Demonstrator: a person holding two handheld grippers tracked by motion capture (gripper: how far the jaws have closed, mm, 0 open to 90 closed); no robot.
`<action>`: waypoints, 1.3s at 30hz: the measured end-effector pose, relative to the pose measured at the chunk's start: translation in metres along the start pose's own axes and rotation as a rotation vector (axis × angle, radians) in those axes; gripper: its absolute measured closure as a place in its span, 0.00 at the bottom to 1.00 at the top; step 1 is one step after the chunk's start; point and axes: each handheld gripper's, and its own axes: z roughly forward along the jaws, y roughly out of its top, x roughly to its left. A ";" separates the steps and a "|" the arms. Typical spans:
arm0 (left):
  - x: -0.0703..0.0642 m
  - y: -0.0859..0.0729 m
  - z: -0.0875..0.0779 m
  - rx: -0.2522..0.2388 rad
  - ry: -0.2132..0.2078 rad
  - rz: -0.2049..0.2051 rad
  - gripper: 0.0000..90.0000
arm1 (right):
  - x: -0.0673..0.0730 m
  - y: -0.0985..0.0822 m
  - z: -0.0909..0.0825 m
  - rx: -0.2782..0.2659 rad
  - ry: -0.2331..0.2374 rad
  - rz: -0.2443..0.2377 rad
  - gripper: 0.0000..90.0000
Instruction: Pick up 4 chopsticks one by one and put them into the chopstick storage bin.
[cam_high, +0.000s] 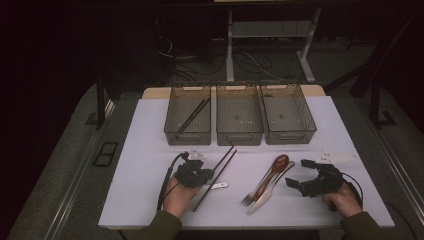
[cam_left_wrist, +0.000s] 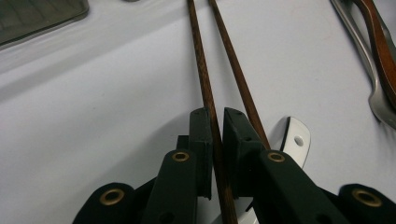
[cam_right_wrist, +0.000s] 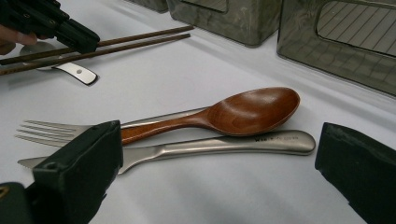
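Your left gripper had its jaws nearly shut on one chopstick, pads pressing it from both sides low on the shaft; the 2nd chopstick ran just outside the right-hand pad, touching or close to it, not betw. the pads. From that grip the stick's long axis ran straight ahead of the jaws, away from you & toward the baskets: in the high view the pair lay on a diagonal, near ends by your left hand, far tips pointing up-right toward the gap betw. the left basket & middle basket. Left basket already had chopsticks in it, lying lengthwise, so I'd judge that's the target, up and slightly left of the grip. Your right gripper stood wide open, holding nothing, jaws either side of the wooden spoon, knife & fork, well apart from the chopsticks. Left hand was clearly the nearer one. A small white spoon lay under the sticks by the grip.
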 end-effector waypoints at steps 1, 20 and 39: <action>0.000 0.000 0.000 0.000 0.003 -0.002 0.90 | 0.000 0.000 0.000 0.000 0.000 0.001 0.01; 0.002 0.004 -0.008 -0.003 0.021 -0.005 0.93 | 0.000 0.000 0.000 0.002 0.001 -0.001 0.01; 0.014 0.010 -0.036 -0.021 -0.025 0.101 0.94 | -0.001 0.000 -0.001 0.002 0.001 -0.002 0.01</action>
